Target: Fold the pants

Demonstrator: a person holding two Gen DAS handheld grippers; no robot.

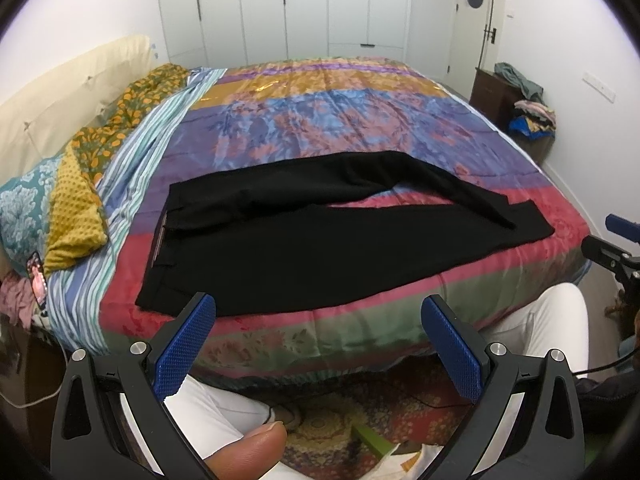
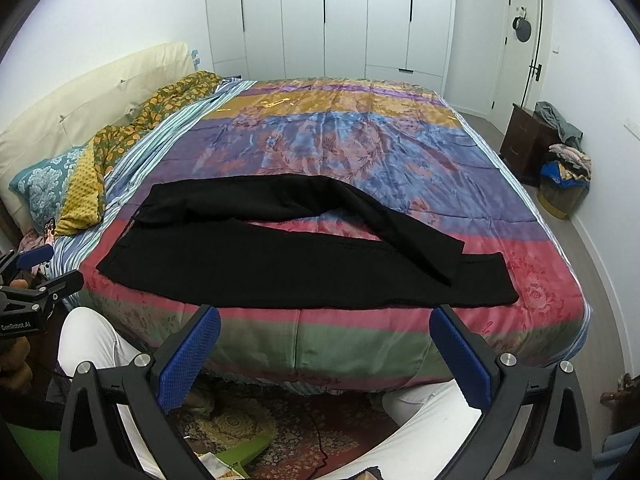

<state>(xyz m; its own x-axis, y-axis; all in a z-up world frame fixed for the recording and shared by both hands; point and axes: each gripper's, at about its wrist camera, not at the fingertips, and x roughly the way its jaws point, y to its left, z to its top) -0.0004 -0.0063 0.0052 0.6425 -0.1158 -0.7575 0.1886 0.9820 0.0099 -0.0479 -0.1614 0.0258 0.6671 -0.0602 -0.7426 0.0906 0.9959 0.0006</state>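
Black pants [image 1: 304, 236] limp, light, flat on bed [image 1: 360, 112]; likely drape, slide; pinch waistband and hems; left tongs [image 1: 318, 312], right tongs [image 2: 325, 322] apart, empty.

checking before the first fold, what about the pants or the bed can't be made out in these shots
- Pants, both views: solid black, so pockets, seams and creases vanish; front or back up is unclear.
- Waistband label, left wrist view: too small to read.
- Far leg's hem, right wrist view: merges into the near leg under it.
- Bed near edge, both views: partly covered by each open hand-held gripper.
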